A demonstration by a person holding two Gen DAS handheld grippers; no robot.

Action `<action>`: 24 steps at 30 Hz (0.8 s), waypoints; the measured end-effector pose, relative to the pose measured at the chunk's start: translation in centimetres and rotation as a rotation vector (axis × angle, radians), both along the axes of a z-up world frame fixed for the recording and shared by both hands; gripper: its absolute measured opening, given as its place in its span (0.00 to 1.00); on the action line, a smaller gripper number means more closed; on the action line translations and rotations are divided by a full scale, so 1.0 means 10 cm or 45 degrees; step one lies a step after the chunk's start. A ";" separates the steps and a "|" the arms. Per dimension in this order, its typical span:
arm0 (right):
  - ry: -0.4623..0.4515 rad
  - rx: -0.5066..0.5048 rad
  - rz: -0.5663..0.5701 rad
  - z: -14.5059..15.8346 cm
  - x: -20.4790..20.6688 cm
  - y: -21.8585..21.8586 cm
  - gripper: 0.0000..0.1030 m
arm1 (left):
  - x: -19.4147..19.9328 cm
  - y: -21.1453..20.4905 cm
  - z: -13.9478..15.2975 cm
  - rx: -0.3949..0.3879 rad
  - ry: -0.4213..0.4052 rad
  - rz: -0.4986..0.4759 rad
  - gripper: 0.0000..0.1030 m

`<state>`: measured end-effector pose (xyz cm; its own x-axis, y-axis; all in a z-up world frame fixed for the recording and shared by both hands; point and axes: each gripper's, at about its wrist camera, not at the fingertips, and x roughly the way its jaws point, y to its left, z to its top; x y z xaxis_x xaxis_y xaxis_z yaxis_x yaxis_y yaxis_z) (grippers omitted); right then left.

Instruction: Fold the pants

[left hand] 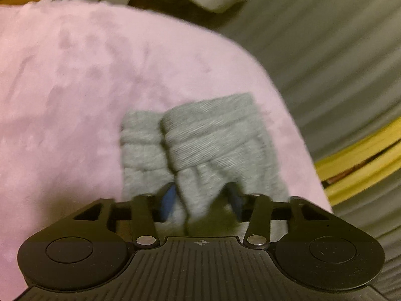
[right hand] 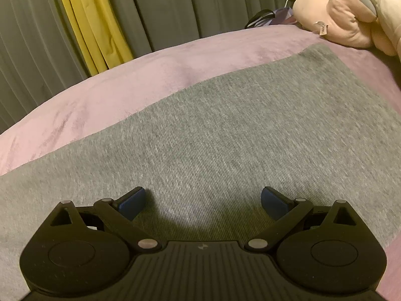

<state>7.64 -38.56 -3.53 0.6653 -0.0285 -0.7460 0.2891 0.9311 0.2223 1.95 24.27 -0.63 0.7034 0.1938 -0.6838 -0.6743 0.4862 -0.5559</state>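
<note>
Left gripper [left hand: 200, 195] clamped on bunched grey knit pants [left hand: 200, 138] at lower centre, over pink plush blanket [left hand: 75, 75] (blurred). Right gripper [right hand: 203, 200] — jaws spread wide, empty — above flat grey cloth filling mid-frame.

No words, brand names or numbers can be read anywhere. A small tag [right hand: 322, 28] hangs on the pink plush toy [right hand: 335, 22] at the upper right of the right wrist view, but its print is too small to make out. A tiny unreadable emblem [right hand: 201, 246] sits on the right hand-held gripper [right hand: 203, 202] body.
</note>
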 end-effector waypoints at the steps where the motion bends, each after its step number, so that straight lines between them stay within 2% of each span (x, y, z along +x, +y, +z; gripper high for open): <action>1: -0.001 -0.001 -0.001 0.00 0.00 0.00 0.96 | 0.02 -0.01 0.04 0.026 0.000 -0.023 0.28; 4: 0.002 -0.011 0.000 0.00 0.01 0.01 0.96 | 0.08 0.01 0.06 0.046 0.052 -0.059 0.27; 6: 0.005 -0.021 0.002 0.00 0.02 0.02 0.96 | 0.13 0.09 -0.01 -0.024 0.085 -0.070 0.26; 8: 0.005 -0.022 0.002 0.00 0.01 0.02 0.96 | 0.13 0.16 -0.06 -0.106 0.076 -0.067 0.25; 9: 0.005 -0.019 0.001 0.00 0.01 0.02 0.96 | 0.12 0.18 -0.07 -0.122 0.067 -0.066 0.24; 10: 0.004 -0.016 0.000 0.00 0.01 0.01 0.96 | 0.11 0.19 -0.06 -0.128 0.061 -0.065 0.15; 12: 0.001 -0.011 -0.002 0.00 0.00 0.01 0.96 | 0.05 0.17 0.00 -0.106 0.037 -0.049 0.10; 17: -0.017 0.015 -0.013 0.02 -0.02 -0.02 0.96 | -0.23 -0.01 0.34 0.068 -0.056 -0.035 0.09; 20: -0.035 0.050 -0.034 0.02 -0.04 -0.07 0.96 | -0.37 0.00 0.40 0.117 -0.004 0.022 0.08; 22: -0.046 0.073 -0.052 0.03 -0.06 -0.10 0.96 | -0.40 0.01 0.38 0.146 0.103 0.060 0.08; 24: -0.062 0.107 -0.059 0.05 -0.11 -0.13 0.95 | -0.38 -0.07 0.36 0.147 0.156 0.087 0.10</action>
